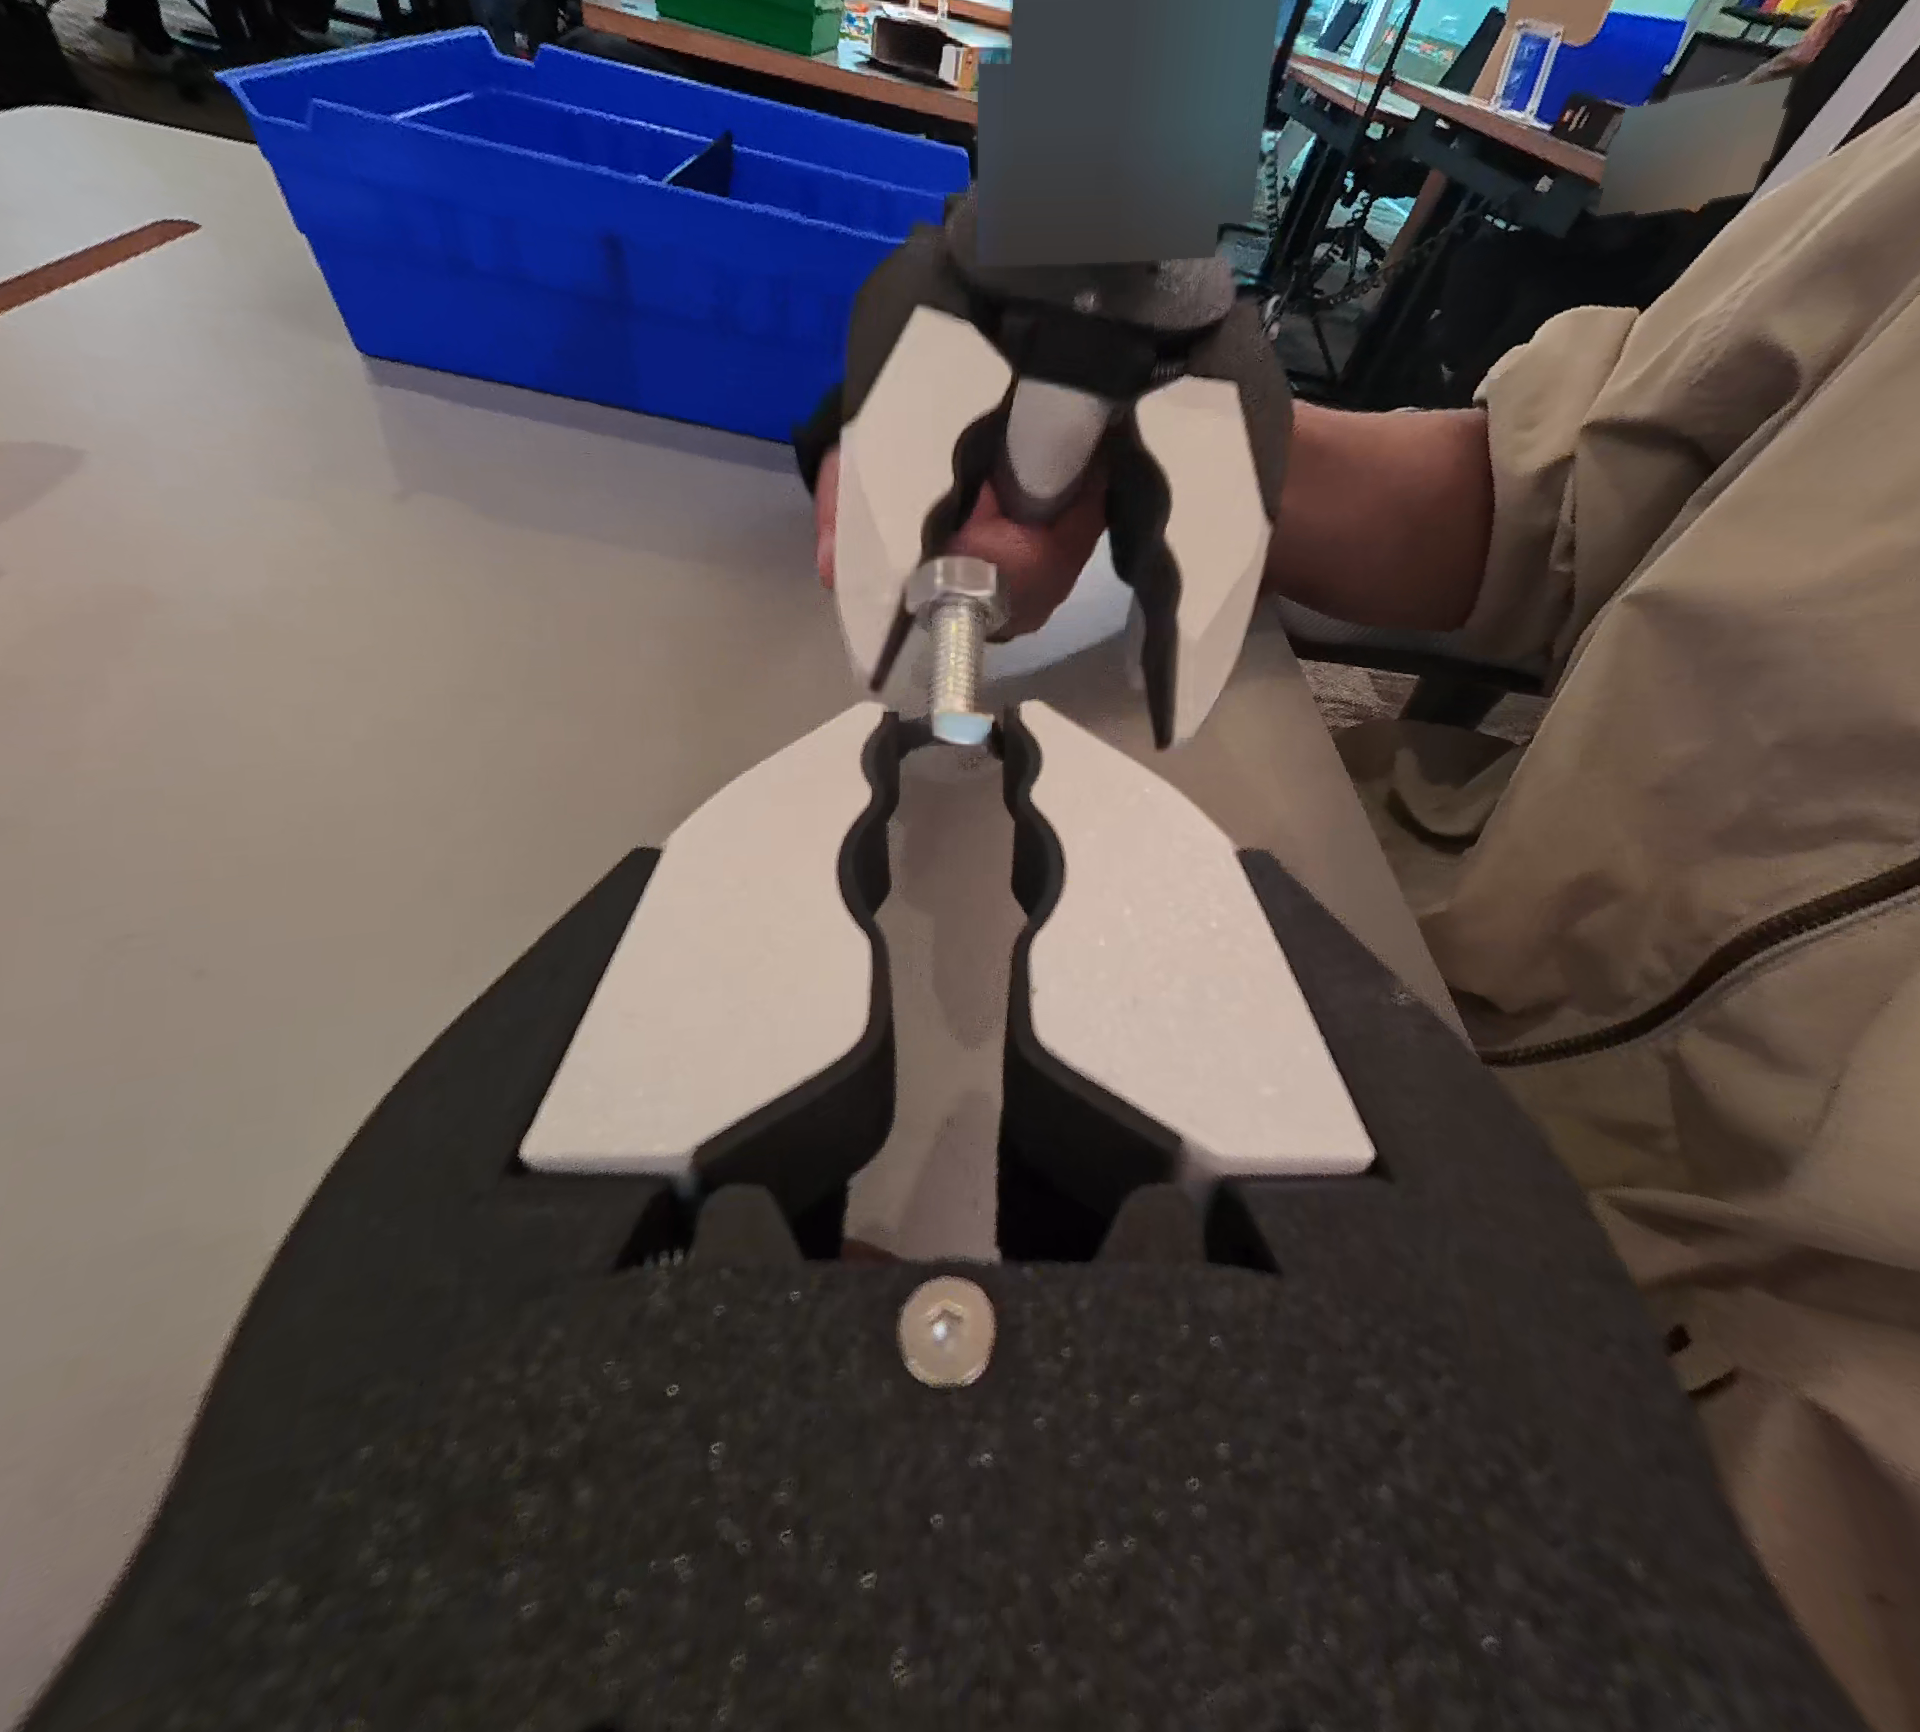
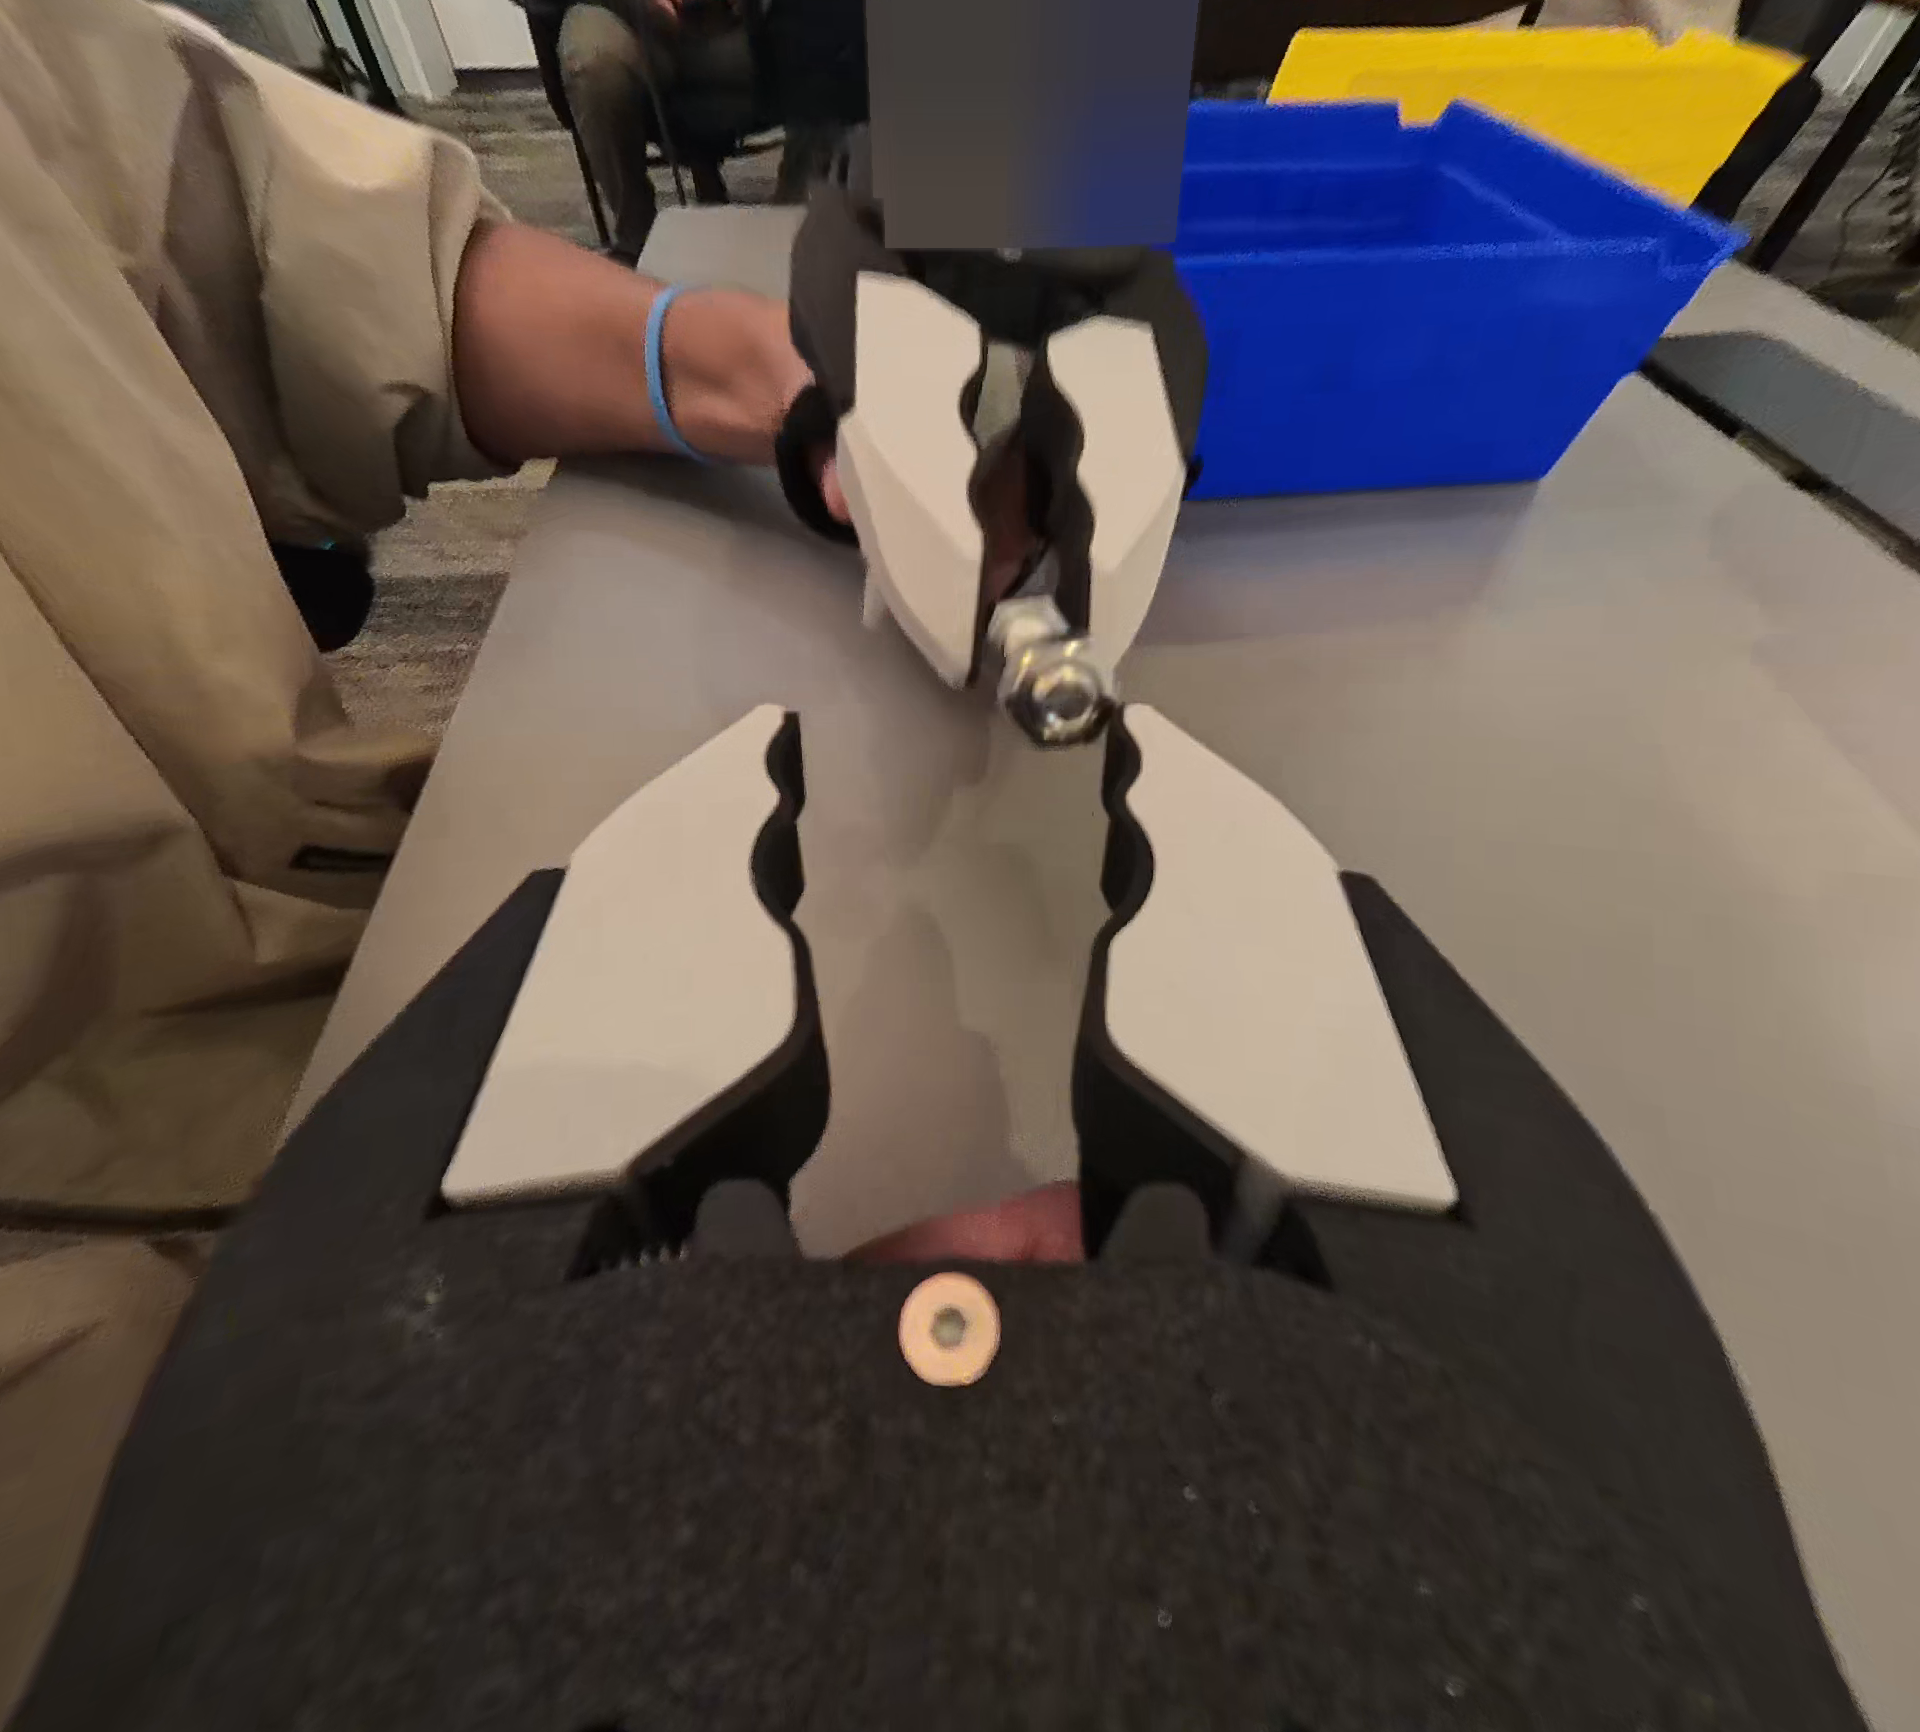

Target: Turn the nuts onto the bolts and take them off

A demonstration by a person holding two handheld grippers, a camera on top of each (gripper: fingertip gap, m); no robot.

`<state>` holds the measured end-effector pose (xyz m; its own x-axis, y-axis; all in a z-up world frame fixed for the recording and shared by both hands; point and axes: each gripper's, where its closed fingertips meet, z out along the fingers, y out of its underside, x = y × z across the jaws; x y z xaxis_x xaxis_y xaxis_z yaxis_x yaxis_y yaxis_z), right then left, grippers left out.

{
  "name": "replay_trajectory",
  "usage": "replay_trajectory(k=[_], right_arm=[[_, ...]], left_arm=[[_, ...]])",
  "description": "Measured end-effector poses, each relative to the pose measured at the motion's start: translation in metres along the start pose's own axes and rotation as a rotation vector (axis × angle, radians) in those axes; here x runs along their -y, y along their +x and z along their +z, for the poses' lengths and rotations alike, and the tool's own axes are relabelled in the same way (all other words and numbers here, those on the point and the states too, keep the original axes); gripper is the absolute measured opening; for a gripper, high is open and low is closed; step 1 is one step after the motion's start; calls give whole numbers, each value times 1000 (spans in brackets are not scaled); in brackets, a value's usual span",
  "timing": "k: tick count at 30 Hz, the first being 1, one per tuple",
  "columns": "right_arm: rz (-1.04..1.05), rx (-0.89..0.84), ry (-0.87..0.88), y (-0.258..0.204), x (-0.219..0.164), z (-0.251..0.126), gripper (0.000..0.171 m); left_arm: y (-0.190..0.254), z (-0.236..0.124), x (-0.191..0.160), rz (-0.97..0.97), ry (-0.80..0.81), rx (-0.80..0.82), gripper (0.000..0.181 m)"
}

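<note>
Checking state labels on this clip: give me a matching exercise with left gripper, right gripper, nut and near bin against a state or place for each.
Things:
1. left gripper
2. right gripper
3. nut
4. near bin

States or places:
a. blue, standing on the table
b. shut on the bolt
c. open
d. threaded on the bolt's far end

Pairs: 1-b, 2-c, 3-d, 4-a
</note>
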<state>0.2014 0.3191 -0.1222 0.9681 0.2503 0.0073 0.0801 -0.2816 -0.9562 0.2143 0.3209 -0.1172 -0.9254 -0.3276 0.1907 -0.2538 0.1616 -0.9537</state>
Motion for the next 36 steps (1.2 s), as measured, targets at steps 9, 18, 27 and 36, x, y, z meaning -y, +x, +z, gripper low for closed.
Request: replay_trajectory(k=[9, 18, 27, 36], right_arm=[[10, -41, 11, 11, 6, -13, 52], [-46, -17, 126, -2, 34, -12, 50], [27, -17, -48, 4, -9, -5, 54], [10, -58, 55, 9, 19, -18, 50]], left_arm=[[0, 0, 0, 0, -3, 0, 18], [-1, 3, -7, 7, -37, 11, 18], [1, 2, -3, 2, -16, -3, 18], [-1, 1, -3, 9, -20, 10, 18]])
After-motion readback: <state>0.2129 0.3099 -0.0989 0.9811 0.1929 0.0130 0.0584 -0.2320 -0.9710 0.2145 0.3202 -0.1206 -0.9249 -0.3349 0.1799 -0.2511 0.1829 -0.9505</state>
